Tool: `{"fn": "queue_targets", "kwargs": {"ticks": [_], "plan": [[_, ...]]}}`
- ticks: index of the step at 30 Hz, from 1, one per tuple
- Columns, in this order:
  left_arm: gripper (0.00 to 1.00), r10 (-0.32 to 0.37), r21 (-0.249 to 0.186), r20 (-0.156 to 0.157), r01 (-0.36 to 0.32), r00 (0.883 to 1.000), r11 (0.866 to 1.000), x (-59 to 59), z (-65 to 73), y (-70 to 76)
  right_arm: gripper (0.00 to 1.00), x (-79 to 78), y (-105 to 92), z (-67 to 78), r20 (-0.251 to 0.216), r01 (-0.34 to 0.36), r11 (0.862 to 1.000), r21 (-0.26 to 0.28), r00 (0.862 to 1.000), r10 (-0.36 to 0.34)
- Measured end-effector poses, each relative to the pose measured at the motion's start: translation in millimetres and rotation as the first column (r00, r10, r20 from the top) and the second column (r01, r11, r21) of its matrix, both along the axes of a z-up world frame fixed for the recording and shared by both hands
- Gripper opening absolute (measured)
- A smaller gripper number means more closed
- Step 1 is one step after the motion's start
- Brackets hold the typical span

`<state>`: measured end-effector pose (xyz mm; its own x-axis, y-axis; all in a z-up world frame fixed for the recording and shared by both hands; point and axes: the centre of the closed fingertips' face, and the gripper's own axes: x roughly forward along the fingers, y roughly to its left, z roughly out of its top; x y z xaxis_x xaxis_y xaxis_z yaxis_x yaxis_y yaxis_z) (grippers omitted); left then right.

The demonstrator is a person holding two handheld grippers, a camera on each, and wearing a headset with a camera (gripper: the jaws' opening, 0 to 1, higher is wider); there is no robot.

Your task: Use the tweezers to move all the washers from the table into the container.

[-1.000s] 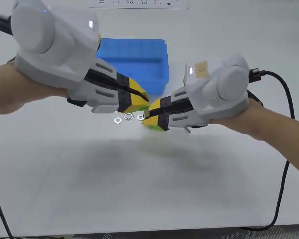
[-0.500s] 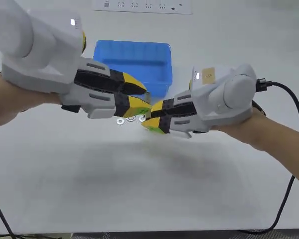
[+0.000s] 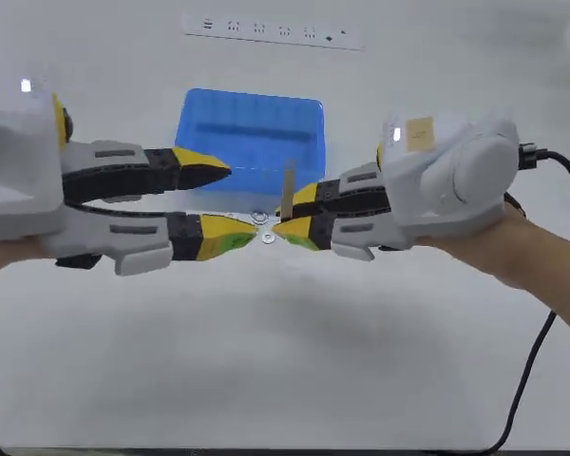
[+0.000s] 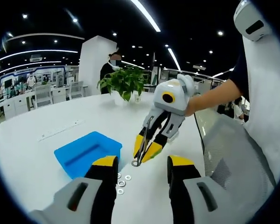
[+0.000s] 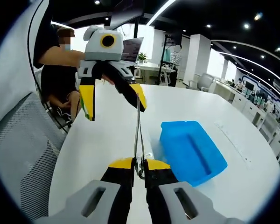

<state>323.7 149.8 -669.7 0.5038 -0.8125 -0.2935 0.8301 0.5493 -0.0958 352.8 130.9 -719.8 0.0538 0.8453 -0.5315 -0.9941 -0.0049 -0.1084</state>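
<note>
Pick step: right gripper [image 5: 139, 164] pinches tweezers [image 5: 138, 126] with tips at a washer [image 4: 135, 163], left gripper [image 4: 142, 162] spread, empty; next likely needs lifting it into the blue container [image 3: 201, 122].

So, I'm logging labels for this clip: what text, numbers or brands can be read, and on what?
No text is legible.
Tan sticker on the right tool: mark too blurred to read.
Power strip: markings too small to read.
</note>
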Motion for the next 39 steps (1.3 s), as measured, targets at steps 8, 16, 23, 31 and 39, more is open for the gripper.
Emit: {"fn": "queue_targets", "kwargs": {"ticks": [8, 16, 23, 31, 39], "plan": [[0.69, 0.114, -0.02, -0.003, -0.114, 0.993, 0.993, -3.5, -6.8, 27.3, 0.09, 22.6, 6.5, 31.8, 0.037, 0.016, 0.999, 0.044, 0.999, -0.018], [0.95, 0.177, -0.016, -0.017, -0.178, 0.984, 0.984, -4.8, -15.8, 40.7, 0.09, 48.0, 16.6, 47.9, 0.063, 0.015, 0.997, 0.07, 0.998, -0.02], [1.0, 0.189, -0.041, -0.026, -0.19, 0.982, 0.981, -11.2, -13.2, 49.1, 0.09, 76.1, 33.9, 45.5, 0.073, 0.032, 0.995, 0.093, 0.997, -0.039], [1.0, 0.258, -0.017, -0.038, -0.258, 0.966, 0.966, -9.1, -18.6, 69.8, 0.09, 100.3, 52.8, 8.5, 0.04, 0.046, 0.995, 0.085, 0.998, -0.049], [0.99, 0.295, -0.016, -0.054, -0.297, 0.954, 0.955, -9.3, -19.4, 74.8, 0.09, 111.0, 60.3, -26.7, 0.002, 0.071, 0.996, 0.053, 0.997, -0.071]]}}
